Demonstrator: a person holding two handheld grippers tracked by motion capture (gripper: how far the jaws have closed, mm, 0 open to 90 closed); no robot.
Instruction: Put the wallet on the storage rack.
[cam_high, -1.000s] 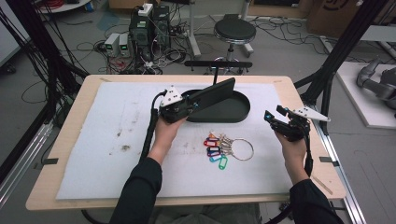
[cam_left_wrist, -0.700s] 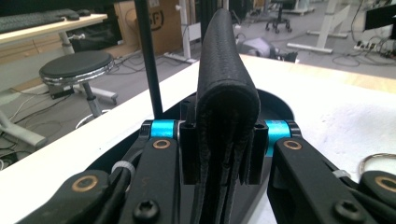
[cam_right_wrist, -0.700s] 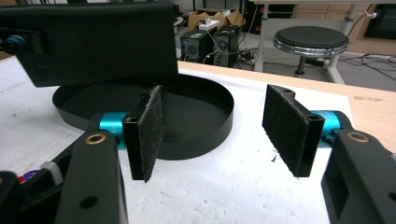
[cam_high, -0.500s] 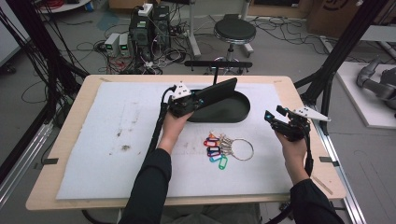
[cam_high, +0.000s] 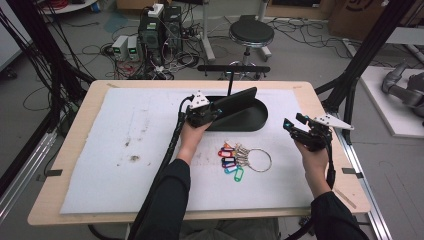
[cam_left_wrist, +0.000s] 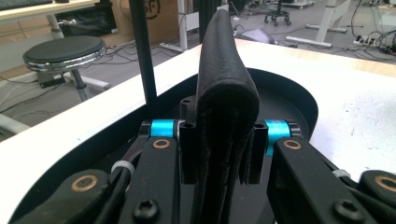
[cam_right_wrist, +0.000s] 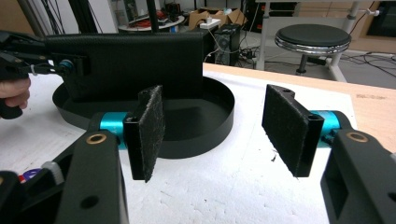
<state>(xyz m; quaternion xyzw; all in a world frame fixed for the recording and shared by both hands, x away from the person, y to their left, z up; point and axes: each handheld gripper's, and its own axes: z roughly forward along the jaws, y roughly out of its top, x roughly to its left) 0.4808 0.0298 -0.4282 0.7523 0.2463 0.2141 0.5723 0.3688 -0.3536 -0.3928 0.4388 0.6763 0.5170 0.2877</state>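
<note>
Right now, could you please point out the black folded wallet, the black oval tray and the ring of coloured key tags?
black folded wallet (cam_left_wrist: 227, 88), left gripper view, folded spine.
black oval tray (cam_high: 257, 122), high view, right rim.
ring of coloured key tags (cam_high: 229, 161), high view, blue tag.

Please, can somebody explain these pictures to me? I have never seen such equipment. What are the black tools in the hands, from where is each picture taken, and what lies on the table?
A person sits at a table and holds a hand-held clamp, called a gripper, in each hand. One picture comes from a camera above the table. The other two come from small cameras riding on the grippers, looking along their jaws.

The left gripper is shut on a flat black wallet-like case and holds it over a black oval tray. The right gripper is open and holds nothing; its padded jaws stand apart.

On the white mat lies a metal ring with keys and coloured tags, beside the tray, not in it.
</note>
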